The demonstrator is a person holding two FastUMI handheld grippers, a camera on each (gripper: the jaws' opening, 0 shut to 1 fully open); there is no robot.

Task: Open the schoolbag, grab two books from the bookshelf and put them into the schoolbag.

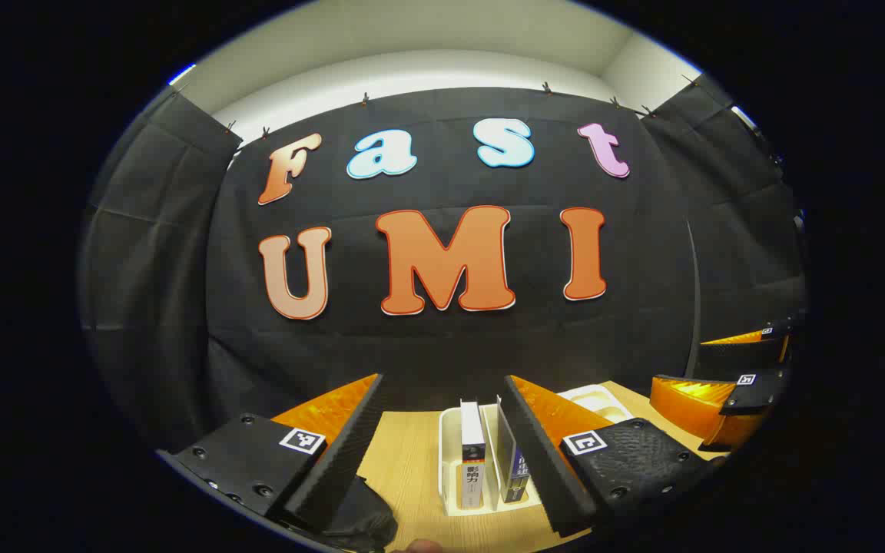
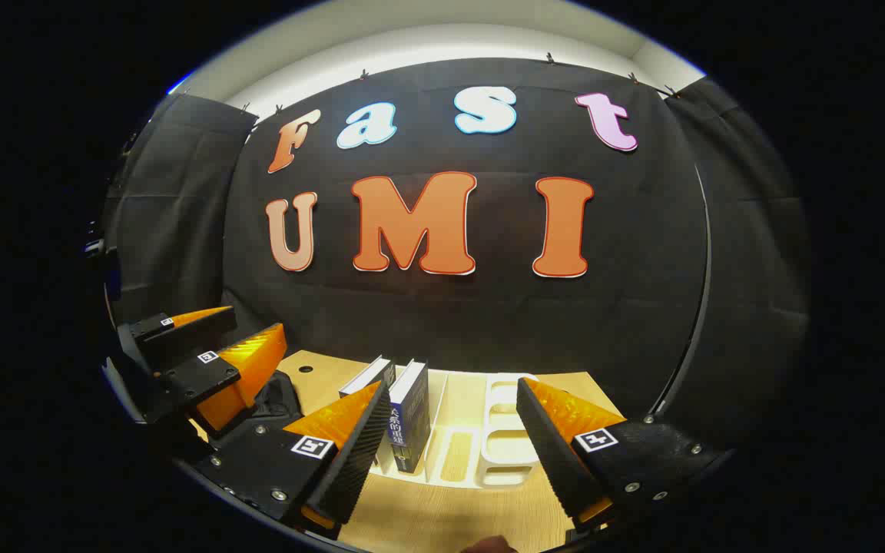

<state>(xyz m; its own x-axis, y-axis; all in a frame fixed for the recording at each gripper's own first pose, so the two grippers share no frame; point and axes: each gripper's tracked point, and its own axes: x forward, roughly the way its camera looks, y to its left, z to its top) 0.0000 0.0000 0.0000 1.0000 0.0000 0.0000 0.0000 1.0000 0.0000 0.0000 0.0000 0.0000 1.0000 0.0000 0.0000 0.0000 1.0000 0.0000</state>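
Note:
A white desktop bookshelf (image 1: pixel 447 491) stands on the wooden table with two upright books in it: a white-spined book (image 1: pixel 472 453) and a blue book (image 1: pixel 515 465). My left gripper (image 1: pixel 442 382) hangs open above and in front of them, touching nothing. A black schoolbag (image 1: pixel 358 521) lies at the lower left, mostly hidden by my left finger. In the right gripper view the blue book (image 2: pixel 409 415) and white book (image 2: pixel 368 376) stand in the bookshelf (image 2: pixel 481 453) just ahead of my open right gripper (image 2: pixel 454 384). The schoolbag (image 2: pixel 281 395) lies to the left.
The right gripper (image 1: pixel 681 361) hovers at the far right of the left gripper view. The left gripper (image 2: pixel 258 319) floats over the bag in the right gripper view. The wooden table (image 1: pixel 404 461) ends at the black booth wall. The bookshelf's side compartments (image 2: pixel 508 430) hold nothing.

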